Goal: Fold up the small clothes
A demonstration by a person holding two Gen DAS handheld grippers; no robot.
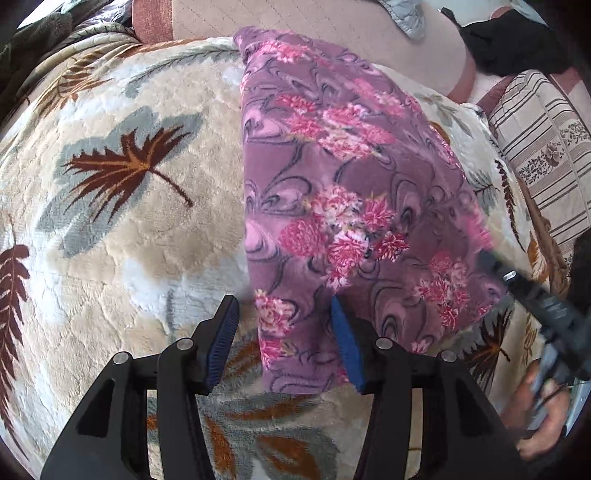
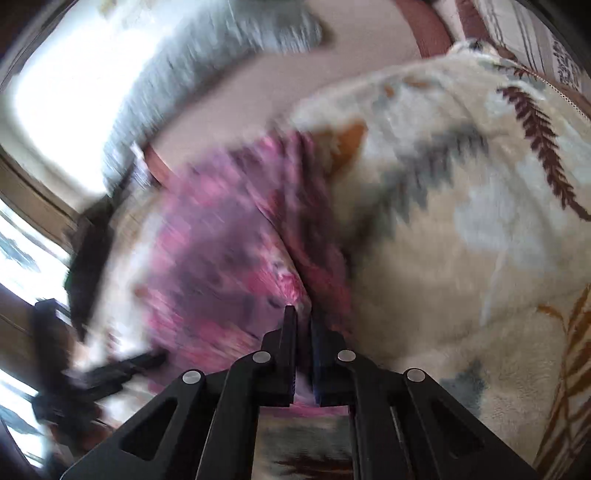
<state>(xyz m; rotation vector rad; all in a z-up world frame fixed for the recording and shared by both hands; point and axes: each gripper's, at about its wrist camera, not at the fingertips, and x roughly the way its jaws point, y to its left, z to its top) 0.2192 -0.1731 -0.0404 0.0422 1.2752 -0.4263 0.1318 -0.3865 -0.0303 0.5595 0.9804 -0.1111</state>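
Note:
A purple fleece garment with pink flowers (image 1: 332,177) lies lengthwise on a cream leaf-patterned blanket (image 1: 122,206). My left gripper (image 1: 284,314) is open just above the garment's near end, its fingers either side of the near left corner. My right gripper (image 2: 303,317) is shut on the garment's right edge (image 2: 236,251), which rises in a fold from its jaws; this view is motion-blurred. The right gripper also shows in the left wrist view (image 1: 487,258), at the garment's right edge.
A striped floral cushion (image 1: 543,155) lies at the right. A black cloth (image 1: 513,40) and a grey quilted piece (image 1: 406,18) lie on the beige surface (image 1: 295,18) beyond the blanket. The left gripper shows blurred in the right wrist view (image 2: 92,373).

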